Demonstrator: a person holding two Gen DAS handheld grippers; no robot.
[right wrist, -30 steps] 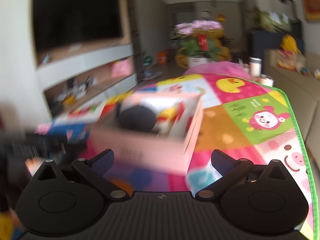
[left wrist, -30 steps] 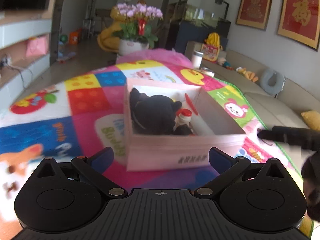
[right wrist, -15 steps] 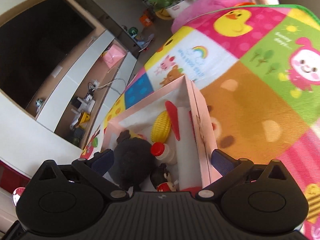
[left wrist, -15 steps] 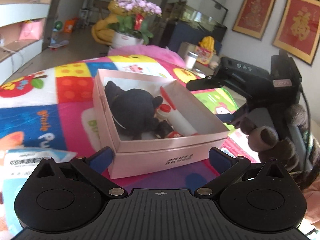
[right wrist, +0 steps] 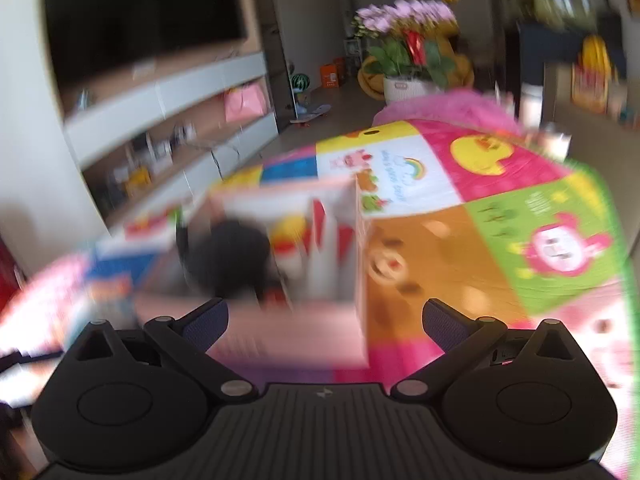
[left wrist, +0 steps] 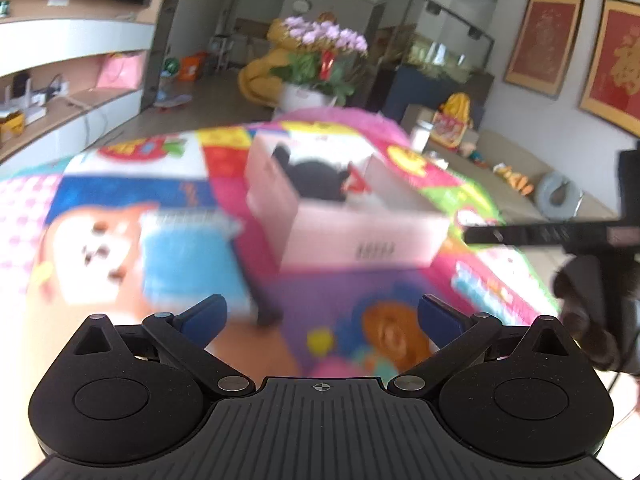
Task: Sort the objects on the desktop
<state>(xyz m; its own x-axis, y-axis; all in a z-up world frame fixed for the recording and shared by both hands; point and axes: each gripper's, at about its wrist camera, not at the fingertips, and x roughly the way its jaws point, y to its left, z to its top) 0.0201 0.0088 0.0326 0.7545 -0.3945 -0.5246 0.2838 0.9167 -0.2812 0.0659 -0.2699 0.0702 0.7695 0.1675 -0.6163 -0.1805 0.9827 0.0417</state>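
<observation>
pink box (left wrist: 344, 216) ahead, blurred; both grippers level, apparently open, empty.

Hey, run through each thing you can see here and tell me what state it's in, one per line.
Left hand-held gripper: open, holding nothing.
Right hand-held gripper: open, holding nothing.
Pink box: lid off, upright on the mat.
Black plush: lying inside the box.
Blue packet: flat on the mat, outside the box.
Play mat: spread flat.
TV: screen dark.
</observation>
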